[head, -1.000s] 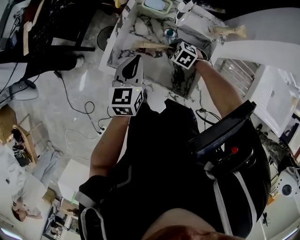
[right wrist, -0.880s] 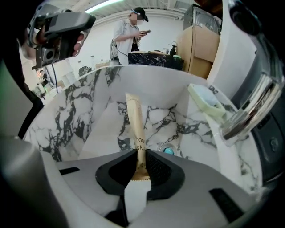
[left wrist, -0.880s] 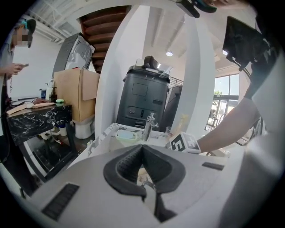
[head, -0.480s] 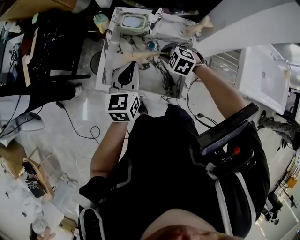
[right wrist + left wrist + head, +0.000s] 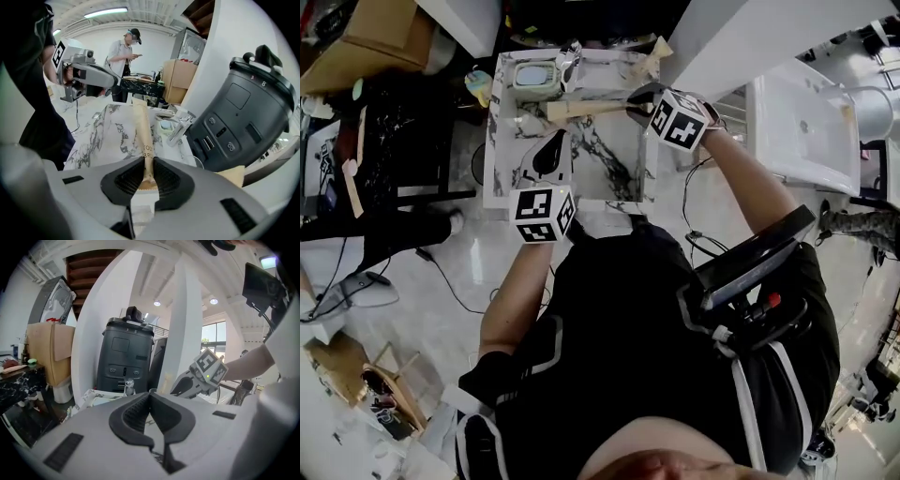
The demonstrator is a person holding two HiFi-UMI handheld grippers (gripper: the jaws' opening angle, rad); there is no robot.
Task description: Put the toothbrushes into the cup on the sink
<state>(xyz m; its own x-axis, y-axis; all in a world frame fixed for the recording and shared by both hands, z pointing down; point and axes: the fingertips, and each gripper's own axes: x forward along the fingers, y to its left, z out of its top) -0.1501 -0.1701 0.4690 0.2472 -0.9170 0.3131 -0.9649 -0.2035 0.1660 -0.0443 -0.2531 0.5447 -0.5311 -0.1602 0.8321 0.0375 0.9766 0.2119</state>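
The right tongs [image 5: 149, 161] are closed on a long toothbrush in a tan paper wrapper [image 5: 143, 131]. The pads pinch one end of it, and the rest sticks straight out from the jaws. It is held in the air above the white, grey-veined marble worktop [image 5: 614, 159] with its sink, touching nothing else. From above, the toothbrush lies crosswise over the back half of that worktop, with its free end towards the left side. The left tongs [image 5: 150, 397] hang over the front left part of the worktop. Their jaws are brought together at the tips and there is nothing between them. A chrome tap [image 5: 178, 131] stands at the back edge of the worktop. Just left of it sits a pale rectangular dish [image 5: 534, 75]. A scrap of the same tan paper [image 5: 652, 58] shows at the back right corner, though I can't tell what it wraps. I can't pick out the cup anywhere on the worktop. Another person [image 5: 124, 49] stands a good way beyond the worktop's far end, looking down at something in hand.
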